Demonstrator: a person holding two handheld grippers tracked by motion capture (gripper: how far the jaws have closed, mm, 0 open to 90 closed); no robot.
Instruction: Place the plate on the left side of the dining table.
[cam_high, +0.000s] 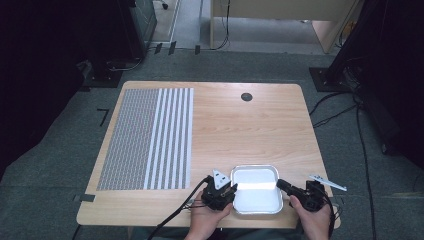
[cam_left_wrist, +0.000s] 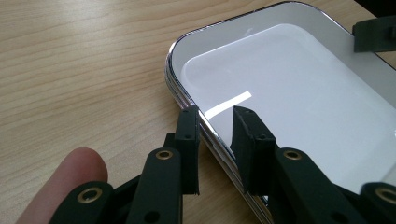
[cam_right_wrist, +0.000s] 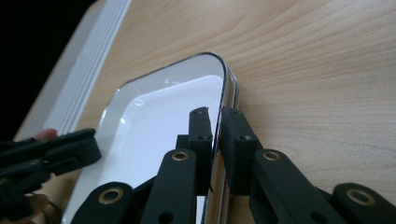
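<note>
At the far left of the table (cam_high: 250, 125) lies a striped mat (cam_high: 147, 137), well apart from the work; nearer the middle, at the near edge, the left gripper (cam_high: 226, 191) sits at the left rim of the tray (cam_high: 255, 172). In the left gripper view its jaws straddle that rim, one outside on the wood and one over the white inside, but a gap shows on each side, so I judge it open around the rim and not yet pinching. The tray itself rests flat on the table close to the near edge, between the two hands, and nothing lies in it. On its right, the right gripper (cam_high: 281, 185) has the right rim; in the right gripper view the jaws are drawn tight on the thin metal edge, gripping the tray. The step in hand looks like taking hold on both sides; next the left jaws should close on the rim, then both hands lift together and level, so the tray does not tip.
</note>
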